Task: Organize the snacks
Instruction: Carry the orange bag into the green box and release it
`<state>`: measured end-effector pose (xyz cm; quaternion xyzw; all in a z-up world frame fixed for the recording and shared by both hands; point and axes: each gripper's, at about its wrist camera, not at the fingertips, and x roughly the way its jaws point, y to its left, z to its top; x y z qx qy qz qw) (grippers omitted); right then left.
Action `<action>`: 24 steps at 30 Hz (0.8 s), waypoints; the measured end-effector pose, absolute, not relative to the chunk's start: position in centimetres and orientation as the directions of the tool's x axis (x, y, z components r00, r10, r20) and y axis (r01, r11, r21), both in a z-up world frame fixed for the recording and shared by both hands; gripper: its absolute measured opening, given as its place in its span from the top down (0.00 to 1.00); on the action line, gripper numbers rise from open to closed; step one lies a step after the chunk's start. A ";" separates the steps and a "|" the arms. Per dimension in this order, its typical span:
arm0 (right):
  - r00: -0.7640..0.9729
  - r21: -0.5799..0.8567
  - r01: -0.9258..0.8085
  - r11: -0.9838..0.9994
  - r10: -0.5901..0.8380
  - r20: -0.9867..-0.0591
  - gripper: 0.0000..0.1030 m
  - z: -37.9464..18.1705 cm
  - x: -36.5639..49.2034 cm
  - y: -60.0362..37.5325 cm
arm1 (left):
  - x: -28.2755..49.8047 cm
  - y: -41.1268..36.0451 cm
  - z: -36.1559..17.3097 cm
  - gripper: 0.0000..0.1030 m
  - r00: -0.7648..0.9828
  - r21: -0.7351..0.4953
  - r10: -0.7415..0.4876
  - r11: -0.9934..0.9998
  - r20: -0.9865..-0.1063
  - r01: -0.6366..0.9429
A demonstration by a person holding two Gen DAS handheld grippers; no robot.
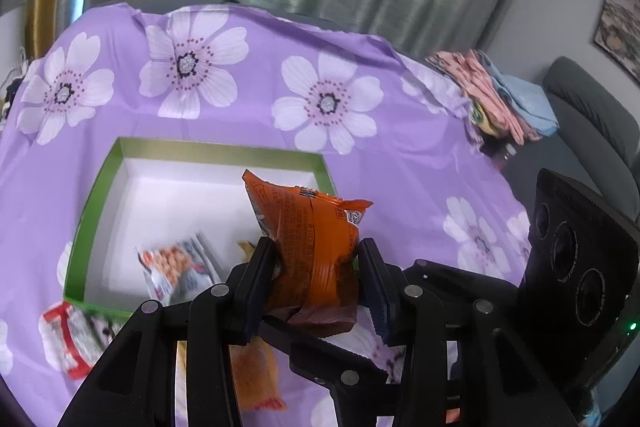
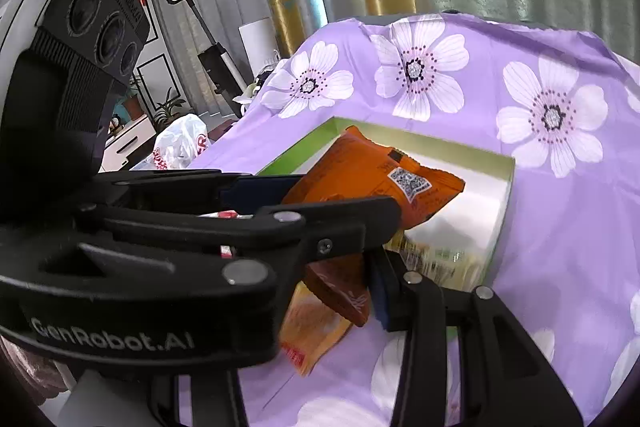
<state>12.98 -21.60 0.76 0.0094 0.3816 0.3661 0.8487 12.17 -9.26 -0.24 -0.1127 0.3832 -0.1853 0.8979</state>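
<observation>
An orange snack packet (image 1: 312, 247) with a brown lower end is pinched between the pads of my left gripper (image 1: 316, 247), above the near edge of a green-walled box (image 1: 100, 187) with a white floor. In the right wrist view the left gripper (image 2: 352, 195) crosses from the left with the packet (image 2: 360, 171) sticking out past its fingertips. My right gripper (image 2: 340, 279) sits just under it. Its right pad (image 2: 380, 291) lies against the packet's brown end, and its other finger is hidden. Inside the box lies a peanut packet (image 1: 176, 267).
A purple flowered cloth (image 1: 360, 167) covers the table. A red-and-white packet (image 1: 68, 339) and a yellow-orange packet (image 2: 312, 327) lie on it near the box. Folded cloths (image 1: 492, 95) are stacked at the far right edge beside a grey seat (image 1: 592, 123). A plastic bag (image 2: 180, 143) sits beyond the left edge.
</observation>
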 end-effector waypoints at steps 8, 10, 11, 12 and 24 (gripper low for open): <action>0.418 0.292 -0.607 0.739 0.609 -0.674 0.58 -1.1 15.8 -20.3 | 15.2 -8.3 -2.2 0.58 0.617 -0.365 -0.411 0.908 -0.671 0.208; 0.414 0.292 -0.604 0.741 0.605 -0.680 0.57 -1.5 15.9 -20.2 | 15.6 -8.2 -2.6 0.57 0.612 -0.368 -0.412 0.907 -0.675 0.204; 0.411 0.292 -0.603 0.742 0.603 -0.683 0.57 -1.7 16.1 -20.1 | 15.8 -8.2 -2.8 0.57 0.610 -0.370 -0.412 0.907 -0.677 0.201; 0.410 0.291 -0.602 0.743 0.601 -0.686 0.57 -1.8 16.2 -19.9 | 16.0 -8.2 -3.0 0.57 0.608 -0.371 -0.411 0.907 -0.679 0.199; 0.423 0.276 -0.586 0.762 0.578 -0.698 0.49 -2.4 16.3 -19.6 | 16.8 -7.1 -4.2 0.40 0.604 -0.363 -0.358 0.924 -0.712 0.121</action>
